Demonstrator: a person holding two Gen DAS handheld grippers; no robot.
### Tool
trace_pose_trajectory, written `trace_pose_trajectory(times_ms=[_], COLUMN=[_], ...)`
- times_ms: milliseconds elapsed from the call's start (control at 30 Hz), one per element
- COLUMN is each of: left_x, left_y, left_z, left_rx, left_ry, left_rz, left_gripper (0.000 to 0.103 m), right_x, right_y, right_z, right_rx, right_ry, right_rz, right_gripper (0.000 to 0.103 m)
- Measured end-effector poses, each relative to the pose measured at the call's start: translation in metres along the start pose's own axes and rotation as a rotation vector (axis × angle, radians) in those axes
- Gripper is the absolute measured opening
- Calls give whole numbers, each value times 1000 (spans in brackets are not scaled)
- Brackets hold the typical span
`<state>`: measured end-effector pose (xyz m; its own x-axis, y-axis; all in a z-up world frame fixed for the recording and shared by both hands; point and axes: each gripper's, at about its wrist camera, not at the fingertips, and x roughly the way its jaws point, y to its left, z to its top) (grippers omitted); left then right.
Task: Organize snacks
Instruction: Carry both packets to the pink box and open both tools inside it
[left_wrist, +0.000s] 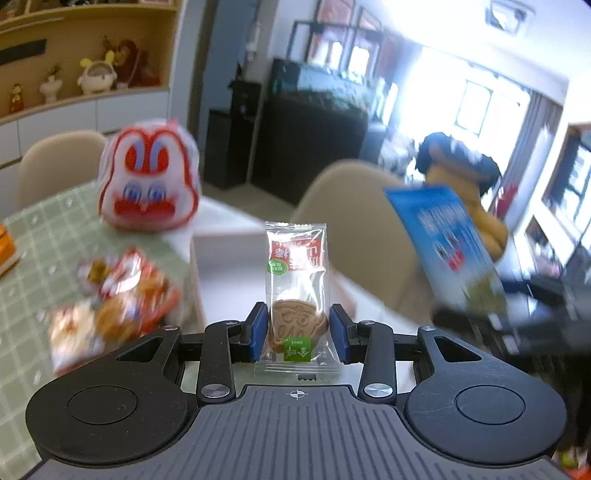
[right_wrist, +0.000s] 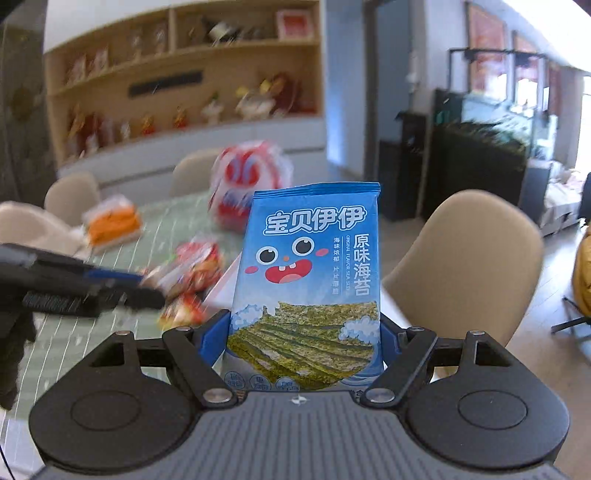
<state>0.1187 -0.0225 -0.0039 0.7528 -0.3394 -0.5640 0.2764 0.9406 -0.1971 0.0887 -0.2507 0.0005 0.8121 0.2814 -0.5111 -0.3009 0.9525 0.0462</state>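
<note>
Snacks are being held clear of the bench (left_wrist: 55, 236) in both hands. We are noting the left gripper (left_wrist: 297, 330) clamping a clear-wrapped biscuit packet (left_wrist: 295, 280) between its blue pads; the packet is standing upright, its round biscuit sitting level with the pads. We are noting the right gripper (right_wrist: 301, 341) standing wide and gripping a blue seaweed packet (right_wrist: 308, 273) by its lower edges, the packet also upright with its cartoon face towards the camera.

In the left wrist view the seaweed packet (left_wrist: 447, 247) is showing to the right, blurred and tilted. In the right wrist view the left gripper (right_wrist: 122, 284) is showing at the left, blurred, near a heap of red and orange snack bags (right_wrist: 192, 273) lying on the green checked cloth.

On the far side of the bench a white bag with a red rabbit face (left_wrist: 147, 177) is standing. An orange packet (right_wrist: 114, 221) is lying at the far left. A white box (left_wrist: 229, 236) is sitting just beyond the biscuit packet. Beige chairs (right_wrist: 469, 258) are standing around the bench.
</note>
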Motion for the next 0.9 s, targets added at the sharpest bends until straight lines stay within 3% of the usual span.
trace_pose_trajectory(times_ms=[133, 233, 367, 400, 467, 567, 700, 900], left_x=[58, 110, 183, 204, 224, 212, 156, 64], left_y=[3, 9, 15, 14, 13, 16, 21, 38], left_z=[42, 54, 39, 31, 18, 13, 13, -6], left_rx=[-97, -184, -210, -202, -186, -242, -317, -379], left_ry=[13, 63, 181, 238, 277, 184, 85, 36], left_rz=[31, 60, -40, -23, 55, 95, 101, 207], left_gripper=[42, 42, 48, 45, 43, 43, 43, 43], right_x=[5, 11, 24, 29, 36, 55, 93, 188], right_y=[-24, -44, -66, -73, -83, -95, -99, -73], right_z=[15, 17, 13, 12, 9, 10, 16, 42], right_rx=[62, 86, 66, 64, 65, 64, 97, 212], right_ry=[-41, -24, 18, 31, 62, 92, 127, 224], right_rz=[-27, -42, -68, -70, -73, -28, 63, 200], right_gripper=[80, 80, 80, 80, 80, 80, 80, 82])
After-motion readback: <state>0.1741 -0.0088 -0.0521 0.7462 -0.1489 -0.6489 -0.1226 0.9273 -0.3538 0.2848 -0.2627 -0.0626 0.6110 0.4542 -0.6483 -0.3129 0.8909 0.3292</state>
